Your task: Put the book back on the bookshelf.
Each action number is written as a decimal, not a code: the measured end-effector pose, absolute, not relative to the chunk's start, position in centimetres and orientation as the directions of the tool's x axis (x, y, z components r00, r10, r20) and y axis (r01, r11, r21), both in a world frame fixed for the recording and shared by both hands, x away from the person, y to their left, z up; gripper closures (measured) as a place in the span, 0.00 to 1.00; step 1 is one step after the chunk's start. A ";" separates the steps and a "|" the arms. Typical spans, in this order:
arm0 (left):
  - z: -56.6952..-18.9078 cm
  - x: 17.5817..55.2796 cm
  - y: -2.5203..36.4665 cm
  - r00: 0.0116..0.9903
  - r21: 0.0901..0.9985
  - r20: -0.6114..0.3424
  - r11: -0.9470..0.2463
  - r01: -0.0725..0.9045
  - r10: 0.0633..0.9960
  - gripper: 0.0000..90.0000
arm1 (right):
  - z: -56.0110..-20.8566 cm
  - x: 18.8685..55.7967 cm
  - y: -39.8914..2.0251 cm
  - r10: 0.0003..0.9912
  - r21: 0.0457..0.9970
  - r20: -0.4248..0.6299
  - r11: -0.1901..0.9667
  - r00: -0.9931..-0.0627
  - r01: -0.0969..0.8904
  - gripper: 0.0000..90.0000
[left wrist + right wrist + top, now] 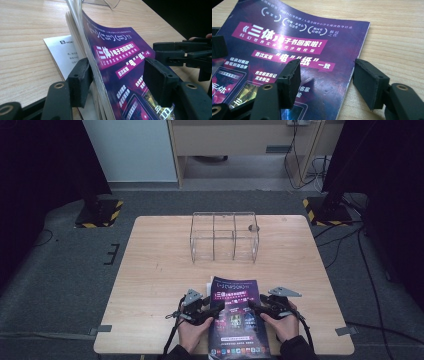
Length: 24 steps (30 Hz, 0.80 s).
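Note:
A purple paperback book (pixel 237 315) with white and pink Chinese lettering lies at the table's front middle. My left gripper (pixel 215 309) is at its left edge, and my right gripper (pixel 252 306) is at its right edge. In the left gripper view the book (pixel 117 52) has its edge raised and its pages fanned. That edge rests against one pad while the left gripper (pixel 117 80) stands open around it. In the right gripper view the right gripper (pixel 327 77) is open astride the book (pixel 287 40) edge, one jaw over the cover and one over the bare wood.
A clear acrylic rack (pixel 224 237) with three compartments stands at the back middle of the wooden table (pixel 150 265). A white printed leaflet (pixel 62 52) lies under the book's left side. The right gripper (pixel 180 52) reaches in across the cover. Cables and stand bases sit on the floor around.

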<state>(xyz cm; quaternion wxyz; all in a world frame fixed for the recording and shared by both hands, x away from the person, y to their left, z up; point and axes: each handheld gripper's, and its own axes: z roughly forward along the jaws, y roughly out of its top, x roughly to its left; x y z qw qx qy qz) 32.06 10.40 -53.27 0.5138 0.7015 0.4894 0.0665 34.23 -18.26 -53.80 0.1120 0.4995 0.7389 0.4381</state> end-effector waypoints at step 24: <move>-52.7 32.2 10.2 0.549 0.797 -0.435 0.021 0.604 0.714 0.60 | -53.8 34.3 -18.3 0.840 0.760 0.269 0.115 -0.471 0.640 0.43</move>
